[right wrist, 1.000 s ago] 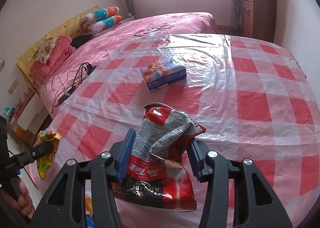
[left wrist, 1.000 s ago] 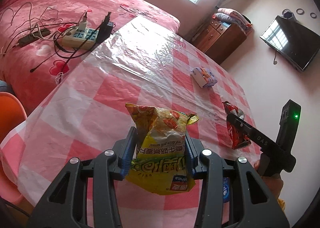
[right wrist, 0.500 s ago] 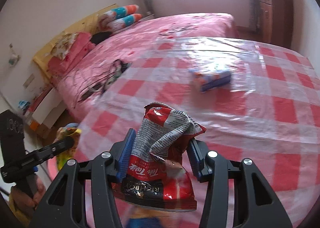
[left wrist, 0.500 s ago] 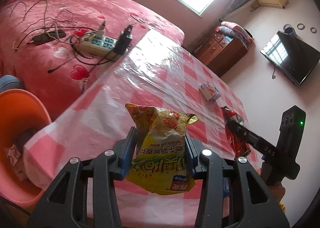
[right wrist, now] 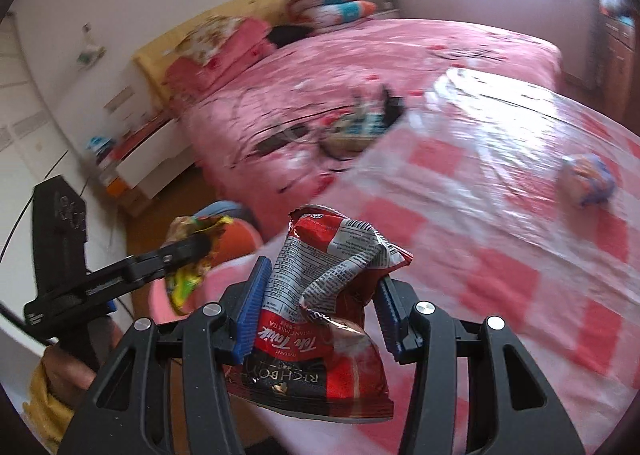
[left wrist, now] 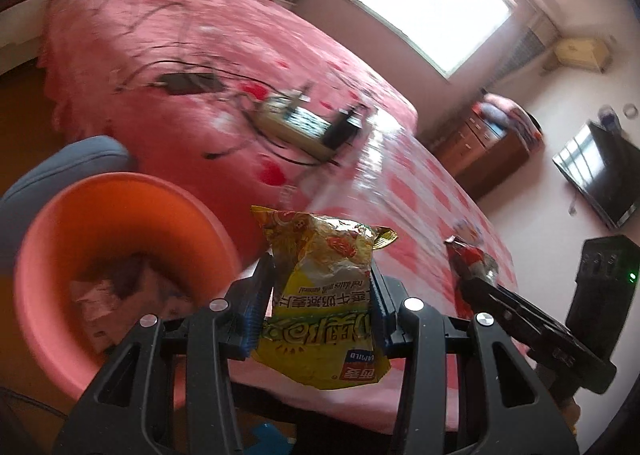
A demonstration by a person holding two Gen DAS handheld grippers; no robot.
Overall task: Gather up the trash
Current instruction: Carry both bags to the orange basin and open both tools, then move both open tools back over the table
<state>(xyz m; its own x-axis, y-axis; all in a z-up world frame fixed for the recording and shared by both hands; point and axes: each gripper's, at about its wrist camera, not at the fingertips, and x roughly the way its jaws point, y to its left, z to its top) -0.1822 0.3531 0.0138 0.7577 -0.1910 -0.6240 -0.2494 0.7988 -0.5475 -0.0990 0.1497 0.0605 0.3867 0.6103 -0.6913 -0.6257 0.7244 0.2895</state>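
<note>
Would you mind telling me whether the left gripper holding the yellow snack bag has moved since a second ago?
Yes. The left gripper with the yellow snack bag has swung off the checked table toward the orange bin, which now fills the lower left.

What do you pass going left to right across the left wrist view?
Orange bin → yellow snack packet in the left hand-held gripper → red packet in the right hand-held gripper → wall TV.

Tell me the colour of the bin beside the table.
Orange bin, seen best in the left wrist view.
</note>
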